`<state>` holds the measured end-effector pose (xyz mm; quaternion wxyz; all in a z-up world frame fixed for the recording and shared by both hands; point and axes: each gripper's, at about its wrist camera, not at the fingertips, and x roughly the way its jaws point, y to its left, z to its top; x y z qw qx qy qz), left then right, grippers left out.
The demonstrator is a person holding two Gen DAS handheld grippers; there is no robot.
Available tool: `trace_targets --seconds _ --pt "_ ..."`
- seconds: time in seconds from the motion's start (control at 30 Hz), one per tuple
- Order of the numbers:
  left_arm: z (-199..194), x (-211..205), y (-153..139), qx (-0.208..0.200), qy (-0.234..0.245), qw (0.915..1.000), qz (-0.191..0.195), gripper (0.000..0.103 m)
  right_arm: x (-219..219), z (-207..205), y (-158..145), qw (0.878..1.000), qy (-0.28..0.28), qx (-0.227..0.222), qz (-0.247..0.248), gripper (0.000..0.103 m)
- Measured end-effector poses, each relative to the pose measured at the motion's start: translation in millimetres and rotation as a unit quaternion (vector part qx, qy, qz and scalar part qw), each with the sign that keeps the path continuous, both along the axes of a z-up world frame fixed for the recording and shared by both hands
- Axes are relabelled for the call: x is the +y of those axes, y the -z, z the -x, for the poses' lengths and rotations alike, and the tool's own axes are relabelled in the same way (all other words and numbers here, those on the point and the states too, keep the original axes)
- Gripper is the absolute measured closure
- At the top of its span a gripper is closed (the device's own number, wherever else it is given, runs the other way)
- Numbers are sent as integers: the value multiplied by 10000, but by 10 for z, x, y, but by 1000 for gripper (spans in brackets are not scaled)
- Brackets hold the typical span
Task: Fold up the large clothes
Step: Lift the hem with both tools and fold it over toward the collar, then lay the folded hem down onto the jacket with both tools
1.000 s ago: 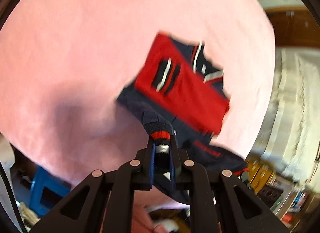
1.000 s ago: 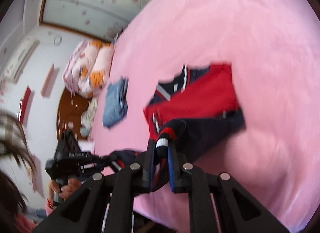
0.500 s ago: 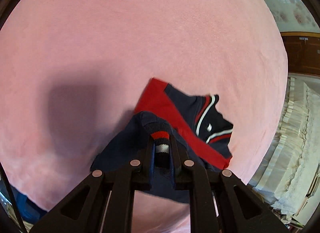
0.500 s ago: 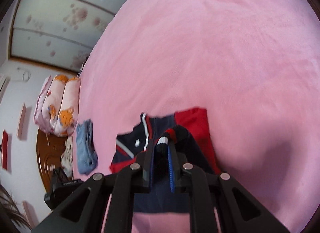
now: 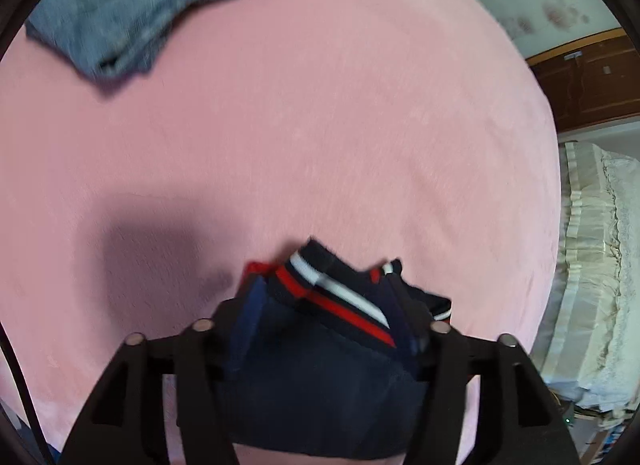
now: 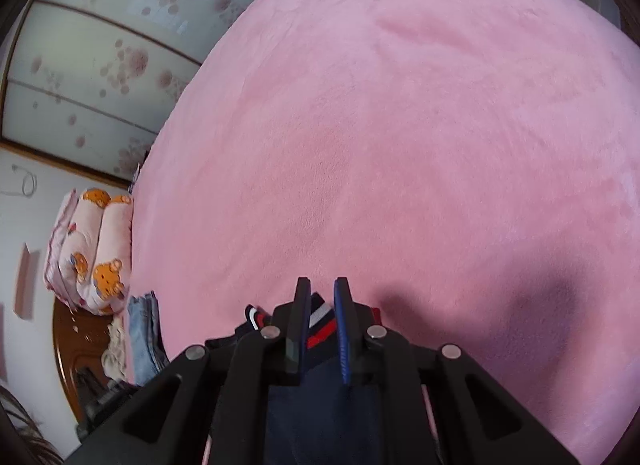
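While spread wide, left tongs over ribbed striped cuff; right tongs pinching knit jacket.

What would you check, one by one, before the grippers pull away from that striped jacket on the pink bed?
1. Left gripper open: ok, fingers spread wide around the cuff.
2. Right gripper open: not ok, fingers close on either side of the striped cuff.
3. Jacket resting on the bed: ok.
4. Fold neat and square: cannot tell, the grippers hide most of it.
5. Folded jeans out of the way: ok, far up the bed.
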<state>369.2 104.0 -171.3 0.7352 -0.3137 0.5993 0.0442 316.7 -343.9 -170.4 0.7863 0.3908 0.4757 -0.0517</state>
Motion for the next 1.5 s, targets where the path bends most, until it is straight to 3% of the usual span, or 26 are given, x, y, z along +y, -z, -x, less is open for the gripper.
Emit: trace_targets --seconds 0.13,0.37,0.47,0.53,0.63,0.77,0.83,0.9,1.0,1.1,1.2,1.27,1.43,1.5 --pt "124 -35 -152 -369 94 9989 -266 33 117 65 -88 9995 -242 -67 183 91" --pt "501 -278 -163 -549 767 9925 -776 32 518 185 -88 9925 -1123 -176 440 91" --pt "596 -496 -82 -459 1035 9889 -958 47 743 219 19 9873 -1556 -20 314 91" --pt "671 -627 -37 -403 1303 9862 -943 50 881 254 71 9847 -1736 -18 163 91" --pt "694 -825 38 -361 1645 9825 -801 64 1114 289 158 9765 -2154 -67 -62 91" --pt "664 -1033 138 -300 2012 9775 -561 92 1352 287 385 9654 -2582 38 -368 92" --pt "656 -1123 154 -324 2182 9735 -604 92 1462 258 441 9588 -2819 -65 -352 95" --pt "638 -1195 174 -423 2340 9696 -584 92 1550 195 461 9547 -2971 -143 -7 95" --pt "542 -1277 256 -415 2430 9680 -459 95 1563 74 512 9550 -2955 -209 144 101" --pt "440 -1284 329 -415 2363 9691 -571 95 1541 -32 567 9562 -2907 -241 226 102" --pt "358 -1223 378 -474 2227 9708 -760 95 1471 -113 604 9572 -2847 -109 517 103" --pt "314 -1101 410 -445 2113 9743 -635 97 1383 -124 589 9577 -2794 -137 670 103" --pt "304 -739 373 -557 1660 9789 -1057 97 907 -79 476 9716 -2059 55 1166 103" --pt "318 -538 357 -597 1391 9833 -1013 97 716 -15 419 9778 -1720 70 1197 103"
